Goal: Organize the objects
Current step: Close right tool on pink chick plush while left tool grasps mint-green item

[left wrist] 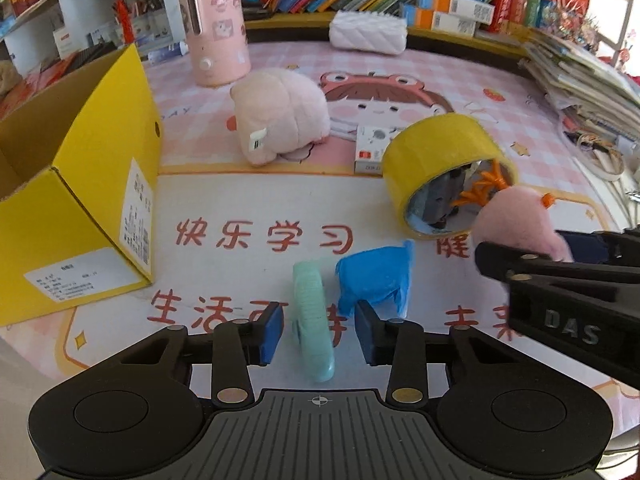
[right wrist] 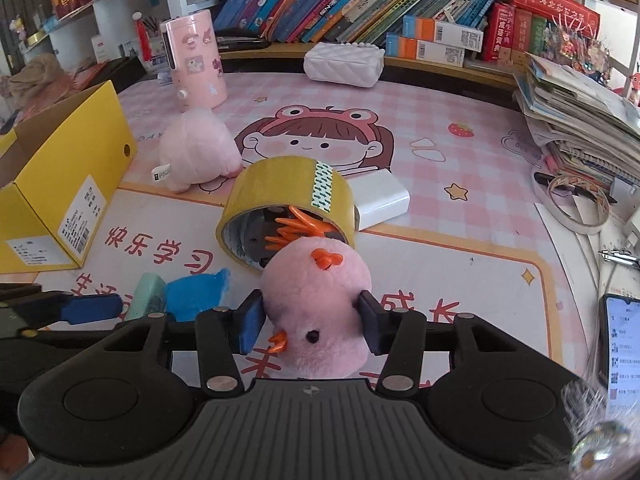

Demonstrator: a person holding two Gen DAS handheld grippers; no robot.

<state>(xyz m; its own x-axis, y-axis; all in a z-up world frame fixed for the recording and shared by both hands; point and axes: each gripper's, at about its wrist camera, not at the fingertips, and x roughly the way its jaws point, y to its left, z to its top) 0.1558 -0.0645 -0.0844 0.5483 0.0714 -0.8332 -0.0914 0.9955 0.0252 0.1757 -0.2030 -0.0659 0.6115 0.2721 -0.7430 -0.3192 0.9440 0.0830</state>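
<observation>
My right gripper [right wrist: 310,326] is shut on a pink plush chick [right wrist: 316,300] with an orange beak, held just above the desk mat; the chick also shows in the left wrist view [left wrist: 520,226]. My left gripper [left wrist: 319,334] is open, its blue pads on either side of a mint-green object [left wrist: 312,320] standing on edge, apart from it. A crumpled blue piece [left wrist: 376,276] lies just beyond. A yellow tape roll [right wrist: 286,200] lies on its side with an orange clip inside. An open yellow cardboard box [left wrist: 80,200] stands at the left.
A larger pink plush [left wrist: 276,116], a small white box [right wrist: 380,198], a pink cylinder [left wrist: 216,28] and a white quilted pouch [left wrist: 366,32] sit farther back. Books line the rear shelf; a paper stack [right wrist: 580,120] and a phone [right wrist: 622,348] are at the right.
</observation>
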